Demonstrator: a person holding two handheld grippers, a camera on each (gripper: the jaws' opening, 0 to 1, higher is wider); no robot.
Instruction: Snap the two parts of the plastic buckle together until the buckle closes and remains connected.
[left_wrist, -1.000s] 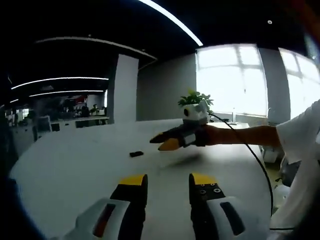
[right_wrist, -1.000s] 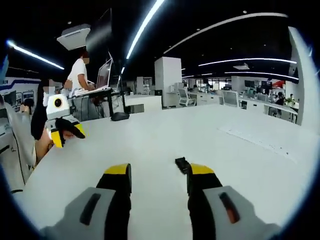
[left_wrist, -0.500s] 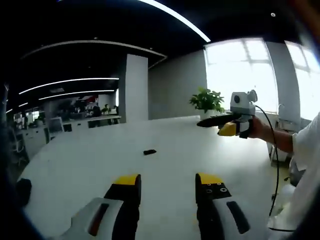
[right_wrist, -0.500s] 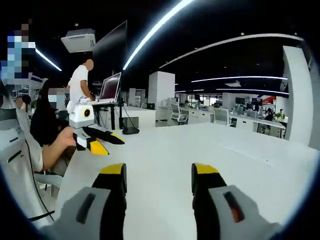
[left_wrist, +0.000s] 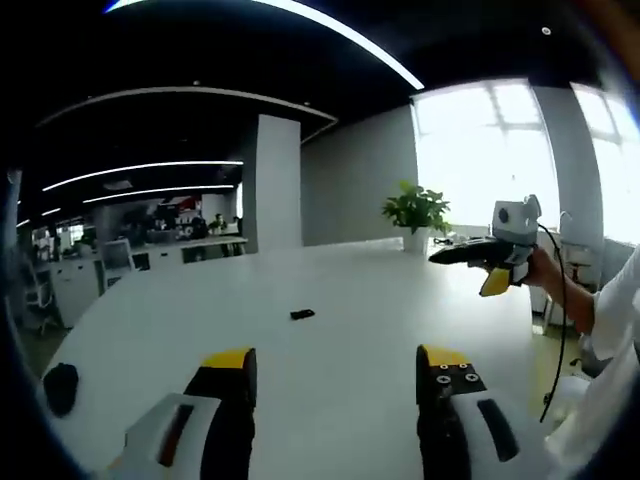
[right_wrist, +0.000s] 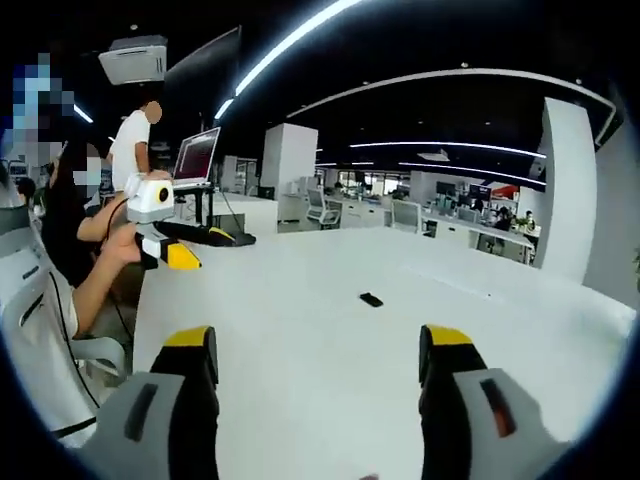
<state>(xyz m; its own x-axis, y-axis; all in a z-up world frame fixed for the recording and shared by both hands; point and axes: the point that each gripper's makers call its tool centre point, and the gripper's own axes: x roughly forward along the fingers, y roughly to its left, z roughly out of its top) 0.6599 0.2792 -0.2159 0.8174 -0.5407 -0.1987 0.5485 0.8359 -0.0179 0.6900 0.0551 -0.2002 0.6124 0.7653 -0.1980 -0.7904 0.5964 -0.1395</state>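
A small black buckle (left_wrist: 302, 314) lies flat on the white table (left_wrist: 350, 300), alone near its middle. The buckle (right_wrist: 371, 299) also sits well ahead of the jaws in the right gripper view. Whether it is one part or two joined parts is too small to tell. My left gripper (left_wrist: 337, 362) is open wide with nothing between its yellow-tipped jaws. My right gripper (right_wrist: 320, 345) is open wide too and holds nothing. In the left gripper view the right gripper (left_wrist: 490, 258) hangs above the table's right side. The left gripper (right_wrist: 185, 240) hovers at the table's left edge in the right gripper view.
A potted plant (left_wrist: 417, 210) stands at the table's far end by bright windows. A dark rounded object (left_wrist: 60, 386) lies near the table's left edge. A laptop (right_wrist: 197, 158) on a stand and a standing person (right_wrist: 130, 145) are behind the table's left corner.
Both grippers have drawn back from the table and their jaws stand wider apart. The right gripper left the buckle, which was beside its right jaw a second ago; the buckle stays on the table.
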